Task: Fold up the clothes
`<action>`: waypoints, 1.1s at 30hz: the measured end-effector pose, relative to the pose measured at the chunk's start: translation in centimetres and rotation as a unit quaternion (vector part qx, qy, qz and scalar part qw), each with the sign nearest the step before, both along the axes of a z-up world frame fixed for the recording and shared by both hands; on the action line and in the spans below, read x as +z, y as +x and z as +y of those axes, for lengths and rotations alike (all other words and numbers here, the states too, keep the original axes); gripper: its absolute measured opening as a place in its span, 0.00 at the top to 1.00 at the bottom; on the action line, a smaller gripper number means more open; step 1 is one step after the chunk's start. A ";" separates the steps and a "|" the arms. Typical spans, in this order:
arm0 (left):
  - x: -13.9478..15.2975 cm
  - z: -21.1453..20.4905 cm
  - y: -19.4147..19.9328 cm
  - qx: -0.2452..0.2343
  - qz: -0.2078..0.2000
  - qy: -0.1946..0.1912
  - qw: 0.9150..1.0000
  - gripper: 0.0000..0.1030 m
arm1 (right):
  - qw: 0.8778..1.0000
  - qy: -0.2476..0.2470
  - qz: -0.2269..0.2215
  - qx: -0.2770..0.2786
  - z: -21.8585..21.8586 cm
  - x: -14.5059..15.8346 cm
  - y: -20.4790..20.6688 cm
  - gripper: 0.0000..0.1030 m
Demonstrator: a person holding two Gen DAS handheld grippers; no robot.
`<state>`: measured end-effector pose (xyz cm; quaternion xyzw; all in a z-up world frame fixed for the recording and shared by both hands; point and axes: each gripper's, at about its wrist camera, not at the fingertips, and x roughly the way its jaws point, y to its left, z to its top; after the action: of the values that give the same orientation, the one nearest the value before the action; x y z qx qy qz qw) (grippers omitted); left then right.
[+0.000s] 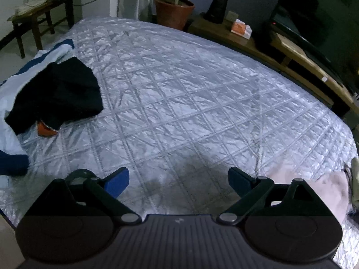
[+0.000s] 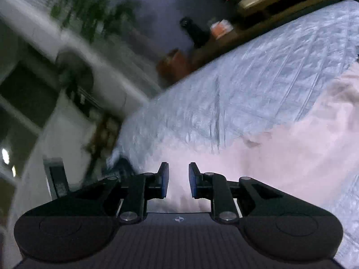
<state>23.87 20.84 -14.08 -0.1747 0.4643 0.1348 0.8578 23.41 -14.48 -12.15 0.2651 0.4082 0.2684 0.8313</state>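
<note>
Pink garment [image 2: 280,157] on bed [image 1: 179,89] looks soft, limp; pinch its near edge. Left gripper [image 1: 178,180] jaws wide apart, right gripper [image 2: 178,180] jaws slightly apart, both empty.

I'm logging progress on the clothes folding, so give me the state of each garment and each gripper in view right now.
left gripper: open wide, empty, above the quilted bedspread.
right gripper: open a little, nothing pinched, pink garment behind the gap.
black garment: crumpled, unfolded, lying on the pile.
blue and white garment: rumpled, partly under the black one.
pink garment: spread loosely, wrinkled, not folded.
television: screen dark.
</note>
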 end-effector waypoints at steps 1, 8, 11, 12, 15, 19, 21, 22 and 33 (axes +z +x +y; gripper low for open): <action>0.1 0.2 -0.1 0.004 -0.001 0.003 1.000 0.09 | 1.000 -0.013 -0.005 -0.004 -0.4 -0.1 -0.1 0.73; 0.3 0.9 0.0 0.015 -0.003 -0.003 1.000 0.08 | 0.978 -0.204 -0.032 -0.032 -2.0 -1.2 3.0 0.42; 0.0 0.6 0.0 0.011 0.003 0.000 1.000 0.08 | 0.968 -0.244 -0.019 -0.057 -2.1 -3.3 4.6 0.38; -0.1 0.5 0.0 0.010 0.005 0.001 1.000 0.08 | 0.960 -0.273 -0.026 -0.053 -2.0 -3.6 4.7 0.37; -0.2 0.7 0.0 0.013 0.009 -0.007 1.000 0.08 | 0.951 -0.305 -0.047 -0.023 -0.8 -4.3 5.4 0.37; -0.3 0.4 0.2 0.010 0.008 -0.011 1.000 0.08 | 0.950 -0.303 -0.067 0.038 3.1 -4.8 7.8 0.21; -0.4 0.0 0.3 0.003 0.010 -0.007 1.000 0.08 | 0.940 -0.324 -0.062 0.083 5.8 -6.1 9.1 0.21; -0.4 -0.1 0.3 0.001 0.011 -0.005 1.000 0.08 | 0.936 -0.332 -0.051 0.102 7.1 -7.0 9.9 0.21; -0.4 0.4 0.2 0.011 0.008 0.001 1.000 0.08 | 0.947 -0.251 -0.130 0.149 12.1 -5.0 6.5 0.37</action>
<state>24.08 21.25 -14.44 -0.1779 0.4694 0.1460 0.8525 29.94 -2.34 -17.14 -0.0535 0.3854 0.3101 0.8674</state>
